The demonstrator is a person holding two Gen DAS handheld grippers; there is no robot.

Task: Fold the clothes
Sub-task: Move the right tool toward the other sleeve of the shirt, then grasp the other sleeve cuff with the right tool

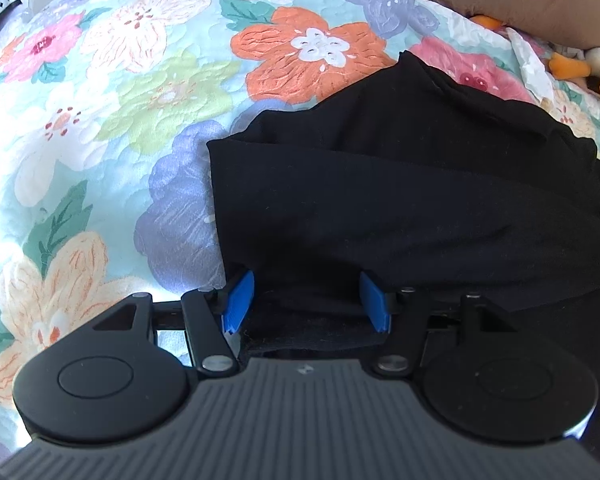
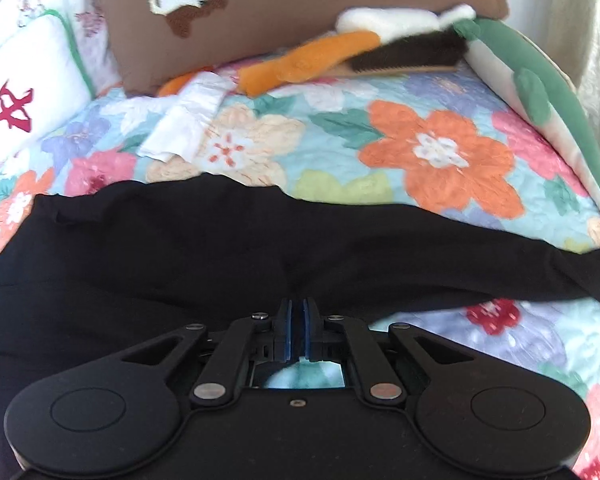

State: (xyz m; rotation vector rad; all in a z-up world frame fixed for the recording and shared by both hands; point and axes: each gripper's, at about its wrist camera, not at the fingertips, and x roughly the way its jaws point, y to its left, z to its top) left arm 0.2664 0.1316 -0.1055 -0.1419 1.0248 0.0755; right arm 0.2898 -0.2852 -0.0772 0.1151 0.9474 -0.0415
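Observation:
A black garment point(image 1: 400, 184) lies partly folded on a floral quilt point(image 1: 100, 140). My left gripper point(image 1: 306, 300) is open, its blue pads point(image 1: 238, 300) spread wide, with the garment's near edge lying between them. In the right wrist view the same black garment point(image 2: 220, 240) stretches across the quilt point(image 2: 440, 152). My right gripper point(image 2: 298, 320) is shut on the garment's near edge, its blue pads pressed together, and the cloth looks lifted and pulled taut to the right.
A brown pillow point(image 2: 300, 8) and a white pillow point(image 2: 32, 92) stand at the bed's head. Plush toys point(image 2: 320, 60), a brush point(image 2: 408, 56) and white crumpled plastic point(image 2: 188, 116) lie beyond the garment. A green cushion point(image 2: 552, 112) lines the right side.

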